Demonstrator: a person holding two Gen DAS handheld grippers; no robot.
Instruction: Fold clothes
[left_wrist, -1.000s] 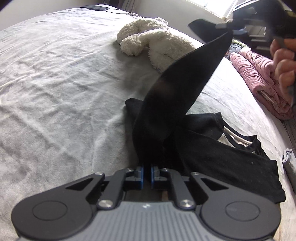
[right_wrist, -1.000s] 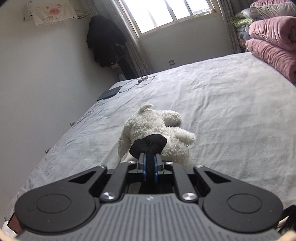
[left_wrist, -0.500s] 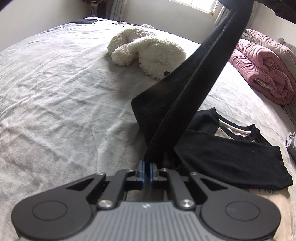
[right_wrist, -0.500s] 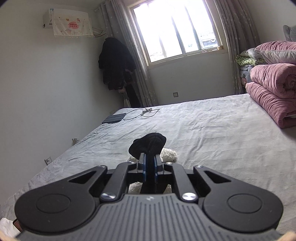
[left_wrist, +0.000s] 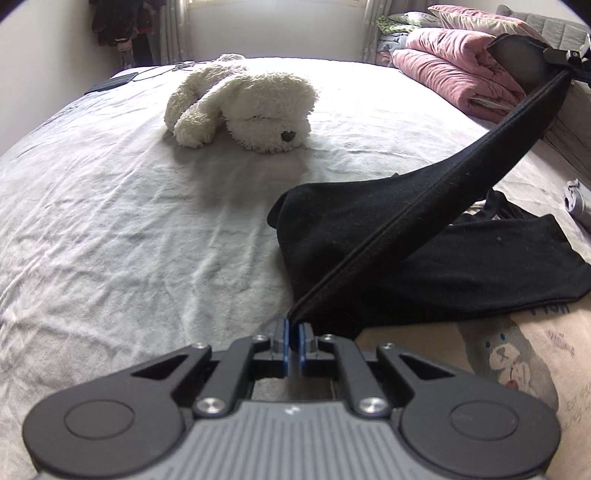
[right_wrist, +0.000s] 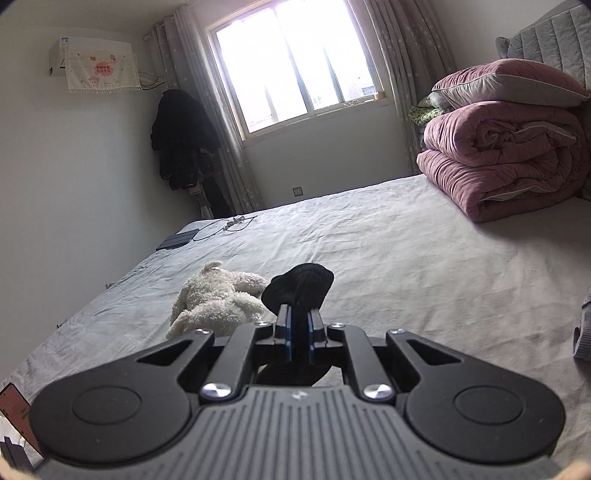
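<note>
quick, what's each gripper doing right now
Left gripper: shut on the black garment's hem.
Right gripper: shut on the same garment's other end.

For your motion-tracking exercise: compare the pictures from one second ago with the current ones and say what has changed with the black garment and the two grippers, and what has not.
The right gripper carried its end of the black garment from high overhead out to the right and lower, pulling the hem taut. The left gripper stayed low. Both stayed shut on the cloth; the plush dog and pink quilt did not move.
</note>
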